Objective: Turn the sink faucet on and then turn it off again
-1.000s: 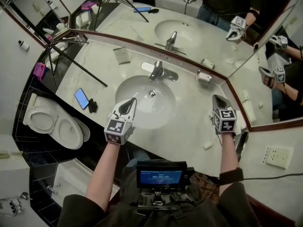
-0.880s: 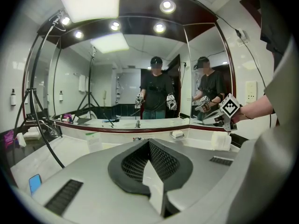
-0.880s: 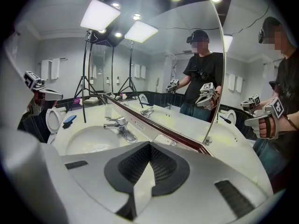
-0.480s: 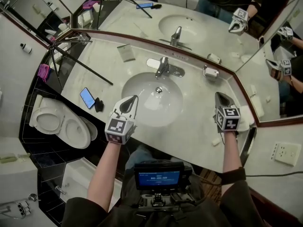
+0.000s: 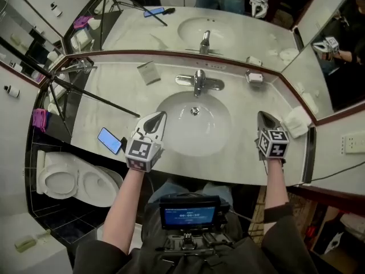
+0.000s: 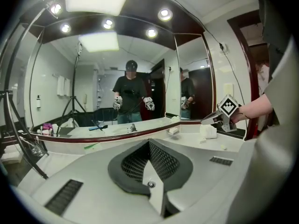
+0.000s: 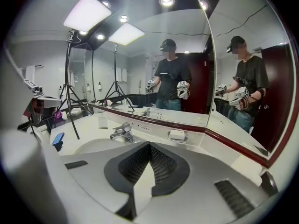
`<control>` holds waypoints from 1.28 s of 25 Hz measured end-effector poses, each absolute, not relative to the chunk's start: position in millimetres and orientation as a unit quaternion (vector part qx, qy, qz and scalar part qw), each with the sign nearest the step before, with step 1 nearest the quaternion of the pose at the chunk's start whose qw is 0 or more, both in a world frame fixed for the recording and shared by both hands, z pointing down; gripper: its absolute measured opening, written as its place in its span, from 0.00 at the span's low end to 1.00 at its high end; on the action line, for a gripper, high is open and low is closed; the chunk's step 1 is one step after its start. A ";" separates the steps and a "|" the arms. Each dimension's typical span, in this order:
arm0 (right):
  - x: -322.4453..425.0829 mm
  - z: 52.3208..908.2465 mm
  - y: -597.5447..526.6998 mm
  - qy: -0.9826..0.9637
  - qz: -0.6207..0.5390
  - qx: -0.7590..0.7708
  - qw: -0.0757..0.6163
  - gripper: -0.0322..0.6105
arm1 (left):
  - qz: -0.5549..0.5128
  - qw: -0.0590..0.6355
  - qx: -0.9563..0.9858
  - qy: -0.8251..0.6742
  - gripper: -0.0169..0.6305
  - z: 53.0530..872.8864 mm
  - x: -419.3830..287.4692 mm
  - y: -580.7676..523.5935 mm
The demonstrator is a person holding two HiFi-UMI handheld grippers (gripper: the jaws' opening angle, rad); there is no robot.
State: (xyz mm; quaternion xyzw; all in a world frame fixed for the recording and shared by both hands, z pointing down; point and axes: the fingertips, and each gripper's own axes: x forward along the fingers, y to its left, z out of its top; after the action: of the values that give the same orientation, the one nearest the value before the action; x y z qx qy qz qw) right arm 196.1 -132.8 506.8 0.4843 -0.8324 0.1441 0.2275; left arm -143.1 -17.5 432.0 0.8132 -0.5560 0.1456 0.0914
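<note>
Low at the far left, a toilet [image 5: 60, 181] is seen beside the counter [image 5: 122, 81]. A blue phone [image 5: 109, 140] is laid near the counter's front edge, just left of the left gripper [image 5: 162, 115]. That gripper is held over the front left rim of the sink [image 5: 219, 138] and is pointed toward the mirror [image 5: 239, 27]. Its fingers [image 6: 133, 164] are pressed together, and nothing is held between them.

The faucet [image 5: 199, 82] is mounted behind the basin, at the middle of the counter's back edge. It is well apart from both grippers and is touched by neither. A small white packet [image 5: 149, 72] is set by the back ledge to the faucet's left, and a soap dish [image 5: 254, 77] is fixed to its right.

The right gripper [image 5: 262, 115] is held over the counter to the right of the basin and is also aimed at the mirror. Its fingers [image 7: 163, 164] are likewise brought together, with nothing gripped. A folded white towel [image 5: 297, 120] is laid just right of it, beside the angled mirror panel. A wall socket [image 5: 355, 144] is seen at the far right.
</note>
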 end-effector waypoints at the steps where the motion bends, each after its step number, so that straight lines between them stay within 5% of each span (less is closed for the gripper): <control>1: 190.5 505.7 -125.4 -0.827 0.148 0.493 0.225 0.08 | 0.146 0.089 0.817 -0.551 0.03 430.0 -150.5 -17.5; 17: 174.4 497.8 -74.6 -0.811 0.189 0.520 0.190 0.08 | 0.171 0.103 0.832 -0.518 0.03 431.5 -178.8 -28.4; 32: 160.2 517.1 -48.4 -0.770 0.229 0.573 0.165 0.08 | 0.189 0.046 0.881 -0.430 0.03 444.4 -163.5 -72.1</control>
State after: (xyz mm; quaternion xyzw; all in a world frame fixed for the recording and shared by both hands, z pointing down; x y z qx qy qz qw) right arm 160.2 -48.4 517.1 0.5725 -0.7700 0.2287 0.1646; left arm -163.5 -72.1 444.4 0.8814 -0.4304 0.1892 0.0456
